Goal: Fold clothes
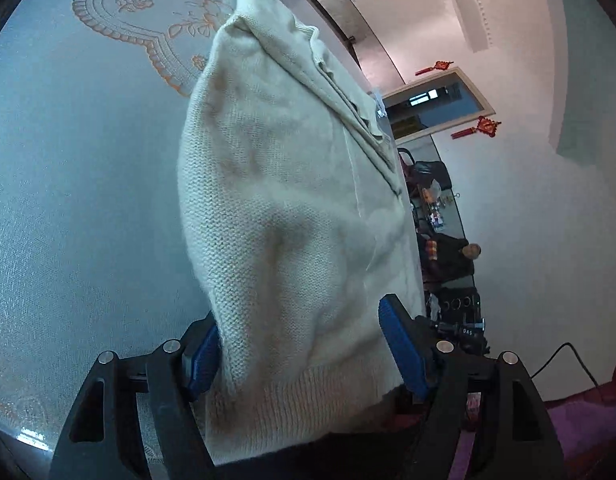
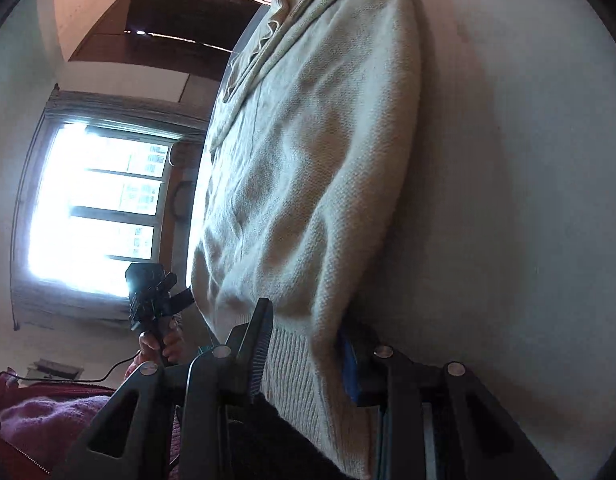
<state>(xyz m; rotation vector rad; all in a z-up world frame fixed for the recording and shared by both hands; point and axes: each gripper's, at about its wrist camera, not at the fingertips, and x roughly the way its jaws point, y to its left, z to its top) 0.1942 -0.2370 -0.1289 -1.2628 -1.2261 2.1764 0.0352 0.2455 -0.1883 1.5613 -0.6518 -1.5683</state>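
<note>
My grippers straddle the sweater's [image 1: 275,208] ribbed hem on the table [image 1: 67,200] — left [image 1: 297,354] apart around it, right [image 2: 303,356] narrower (grip unclear). I'd pinch both corners evenly, then lift together — no slack.

The left wrist view is taken from just behind the left gripper [image 1: 297,354], looking along its fingers and very near a cream sweater [image 1: 283,208] on a tablecloth [image 1: 75,184]. The right wrist view is taken likewise behind the right gripper [image 2: 303,354], rolled sideways, with a window [image 2: 103,200] at left. The sweater [image 2: 308,160] is shared by both views; the left gripper [image 2: 151,296] is seen from the right camera.
</note>
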